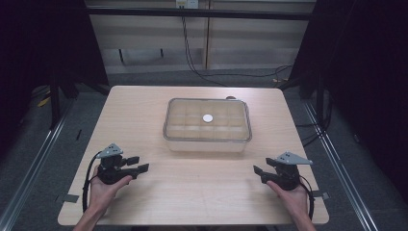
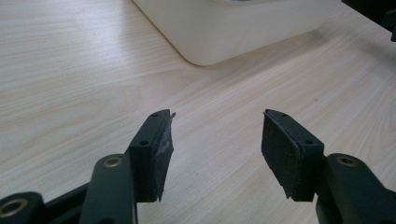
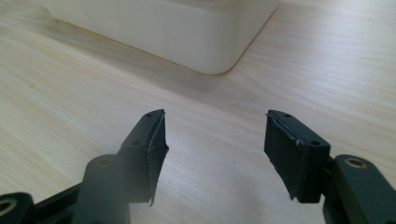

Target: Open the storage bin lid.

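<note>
A clear lidded plastic box (image 1: 207, 125) with a grid of compartments stands in the middle of the wooden table (image 1: 144, 110); a small white round thing (image 1: 207, 118) sits on top of it. My left gripper (image 1: 140, 163) rests near the front left, held by a hand, jaws open and nothing between them; its own view shows the box's near corner (image 2: 205, 37) ahead. At the front right my right gripper (image 1: 258, 173) is open too, with the box's corner (image 3: 205, 46) in front of its jaws.
Bare wood lies between the grippers and the box. Metal rails (image 1: 43, 144) run along the floor on both sides. Cables (image 1: 192, 57) trail on the floor behind the table. Tape tabs (image 1: 70, 198) mark the front corners.
</note>
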Demonstrator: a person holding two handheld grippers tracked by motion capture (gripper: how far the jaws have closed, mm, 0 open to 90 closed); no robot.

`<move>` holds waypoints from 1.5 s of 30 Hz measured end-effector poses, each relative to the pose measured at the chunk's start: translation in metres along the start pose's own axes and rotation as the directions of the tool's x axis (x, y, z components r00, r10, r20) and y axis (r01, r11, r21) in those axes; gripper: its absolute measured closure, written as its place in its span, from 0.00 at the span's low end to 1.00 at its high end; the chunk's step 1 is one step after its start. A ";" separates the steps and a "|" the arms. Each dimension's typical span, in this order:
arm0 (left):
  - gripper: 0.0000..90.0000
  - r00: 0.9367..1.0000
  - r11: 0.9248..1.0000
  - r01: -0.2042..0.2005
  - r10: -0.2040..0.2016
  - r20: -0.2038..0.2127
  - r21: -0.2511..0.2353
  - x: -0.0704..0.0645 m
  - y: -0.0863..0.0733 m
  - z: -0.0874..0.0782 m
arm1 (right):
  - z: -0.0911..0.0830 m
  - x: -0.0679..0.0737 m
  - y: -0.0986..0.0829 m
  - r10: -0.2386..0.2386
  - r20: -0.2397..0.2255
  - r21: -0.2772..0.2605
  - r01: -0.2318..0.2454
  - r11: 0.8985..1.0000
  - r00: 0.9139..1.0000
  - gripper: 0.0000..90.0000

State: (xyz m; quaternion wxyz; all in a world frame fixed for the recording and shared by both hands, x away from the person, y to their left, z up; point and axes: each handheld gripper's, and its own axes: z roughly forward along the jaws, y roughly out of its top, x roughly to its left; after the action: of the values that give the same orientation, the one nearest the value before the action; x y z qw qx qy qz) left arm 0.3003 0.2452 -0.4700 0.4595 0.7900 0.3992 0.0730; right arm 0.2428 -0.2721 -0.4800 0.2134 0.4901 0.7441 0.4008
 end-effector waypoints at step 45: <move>0.30 0.999 0.999 -0.023 0.024 0.033 -0.034 -0.007 0.061 0.026 | 0.011 -0.016 0.063 0.098 -0.215 0.021 -0.096 0.995 0.972 0.30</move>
State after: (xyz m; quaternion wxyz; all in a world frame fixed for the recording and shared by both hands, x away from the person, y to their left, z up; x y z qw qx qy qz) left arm 0.3422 0.2075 -0.4351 0.4783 0.7881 0.3808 0.0717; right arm 0.2928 -0.2698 -0.4373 0.1089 0.4806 0.7400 0.4578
